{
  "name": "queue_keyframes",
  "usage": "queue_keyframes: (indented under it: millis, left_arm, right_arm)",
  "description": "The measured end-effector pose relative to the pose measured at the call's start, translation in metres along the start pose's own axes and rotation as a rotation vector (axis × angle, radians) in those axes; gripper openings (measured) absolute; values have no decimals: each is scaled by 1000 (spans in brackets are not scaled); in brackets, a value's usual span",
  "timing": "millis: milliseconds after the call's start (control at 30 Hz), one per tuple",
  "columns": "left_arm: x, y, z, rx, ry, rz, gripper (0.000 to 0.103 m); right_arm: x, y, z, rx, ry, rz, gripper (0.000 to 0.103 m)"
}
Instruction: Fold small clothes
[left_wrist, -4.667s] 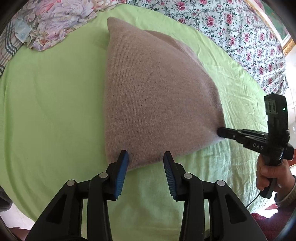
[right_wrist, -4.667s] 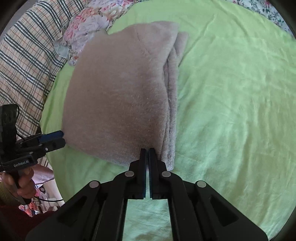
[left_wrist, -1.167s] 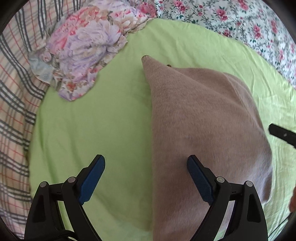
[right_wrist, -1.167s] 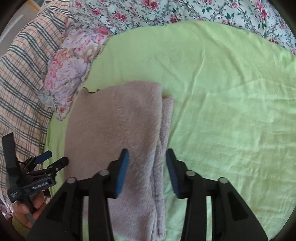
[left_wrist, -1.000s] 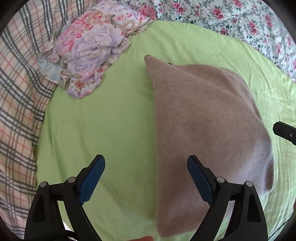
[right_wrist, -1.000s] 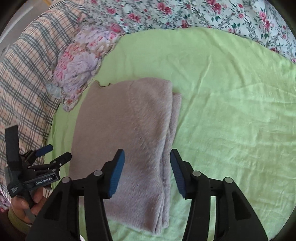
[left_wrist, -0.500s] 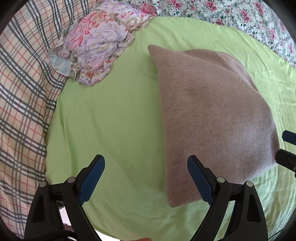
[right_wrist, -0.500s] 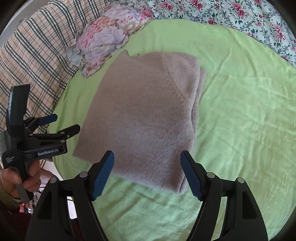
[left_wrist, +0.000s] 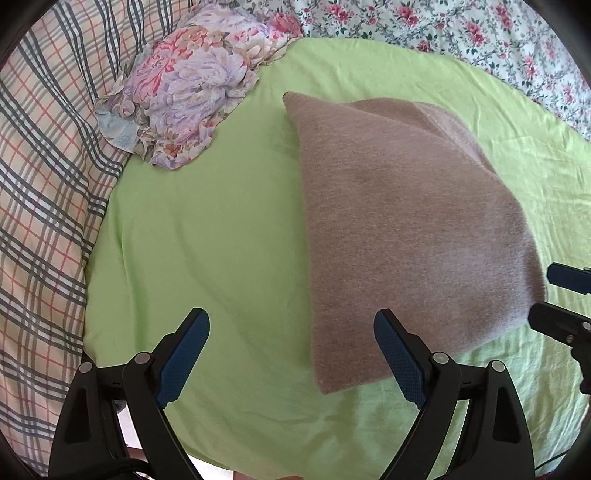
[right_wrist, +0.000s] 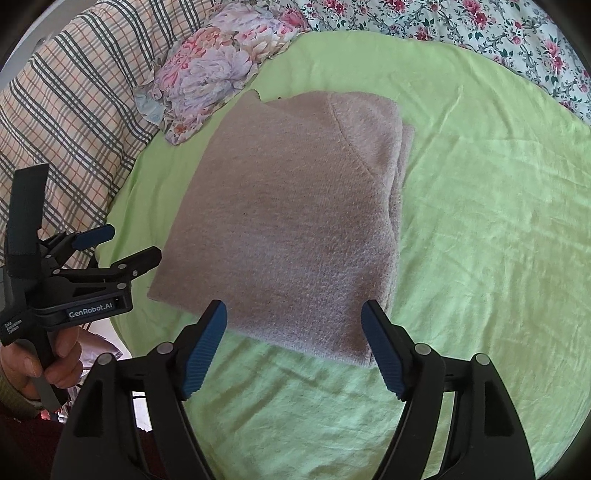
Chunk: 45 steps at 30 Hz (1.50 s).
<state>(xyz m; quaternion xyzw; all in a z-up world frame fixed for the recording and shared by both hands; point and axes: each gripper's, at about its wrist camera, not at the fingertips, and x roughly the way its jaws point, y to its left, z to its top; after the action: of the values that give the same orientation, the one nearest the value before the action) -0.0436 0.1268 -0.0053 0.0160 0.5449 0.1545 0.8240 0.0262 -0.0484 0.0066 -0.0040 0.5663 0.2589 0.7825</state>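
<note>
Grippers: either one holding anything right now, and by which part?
Nothing held. Left gripper and right gripper are both open, clear of the folded sweater, which lies flat on the green sheet.

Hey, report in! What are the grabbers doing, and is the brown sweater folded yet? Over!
Left gripper and right gripper: jaws open, empty. Brown sweater folded flat on green sheet. Nothing in the way.

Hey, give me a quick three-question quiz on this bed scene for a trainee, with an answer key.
1. True or false: the folded sweater lies on the green sheet.
2. What lies beside the sweater's far corner: A) a floral cloth, B) a shoe?
3. Is anything between the jaws of the right gripper or the left gripper?

Key: 1 true. 2 A. 3 No, both stand open with nothing gripped.
</note>
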Motion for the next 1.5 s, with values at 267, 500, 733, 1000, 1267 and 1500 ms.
queue_keyframes:
  millis: [267, 500, 733, 1000, 1267, 1500]
  left_arm:
    - [0, -5, -12, 4, 24, 8, 92]
    - [5, -1, -15, -8, 37, 11, 92]
    - [4, -1, -11, -14, 23, -1, 92]
    - [-2, -1, 3, -5, -25, -12, 92]
    - [0, -1, 8, -10, -26, -18, 92]
    - [3, 0, 11, -9, -23, -17, 92]
  right_arm:
    - [2, -3, 0, -2, 6, 2, 78]
    - [7, -3, 1, -14, 18, -6, 79]
    - [9, 0, 4, -23, 10, -16, 79]
    - [7, -7, 20, -35, -13, -26, 80]
    - [6, -6, 32, -60, -31, -28, 80]
    - [7, -2, 32, -50, -29, -34, 80]
